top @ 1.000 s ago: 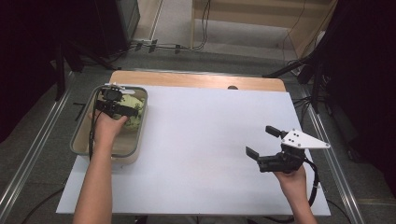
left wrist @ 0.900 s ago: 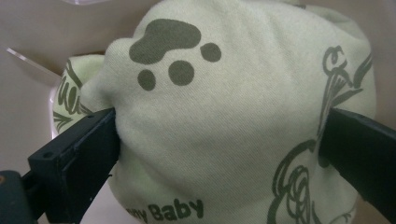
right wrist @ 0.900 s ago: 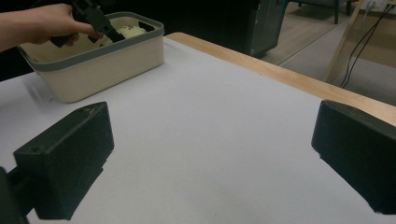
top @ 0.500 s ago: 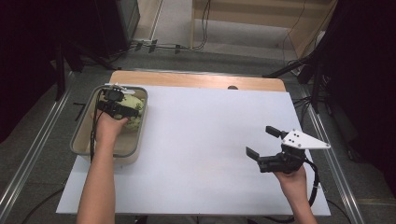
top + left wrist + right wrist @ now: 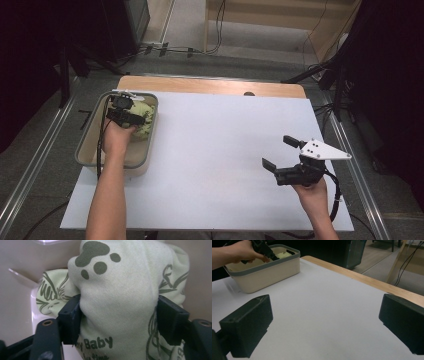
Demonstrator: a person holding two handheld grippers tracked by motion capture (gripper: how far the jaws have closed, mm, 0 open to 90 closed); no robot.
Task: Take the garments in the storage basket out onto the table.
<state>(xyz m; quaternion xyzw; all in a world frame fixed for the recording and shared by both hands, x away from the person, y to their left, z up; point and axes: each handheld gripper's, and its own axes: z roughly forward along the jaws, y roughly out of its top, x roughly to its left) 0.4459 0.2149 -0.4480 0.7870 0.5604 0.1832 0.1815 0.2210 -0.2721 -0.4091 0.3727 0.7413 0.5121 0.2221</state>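
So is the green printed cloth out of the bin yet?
No, the cloth is inside the bin, pinched by the left hand-held gripper.

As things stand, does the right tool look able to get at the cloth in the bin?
Probably yes: the white table between the right tool and the bin is bare. But the left tool has just closed on the cloth, crowding the bin.

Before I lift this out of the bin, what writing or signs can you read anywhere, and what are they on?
"Baby": on the pale green cloth that the left gripper has between its jaws; letters before it are hidden by a jaw, ending in what looks like "ny".
A line below starts at the picture's edge, cut off, not readable.
Paw print sign: near the cloth's top.
Bin, table and right gripper: no writing visible.
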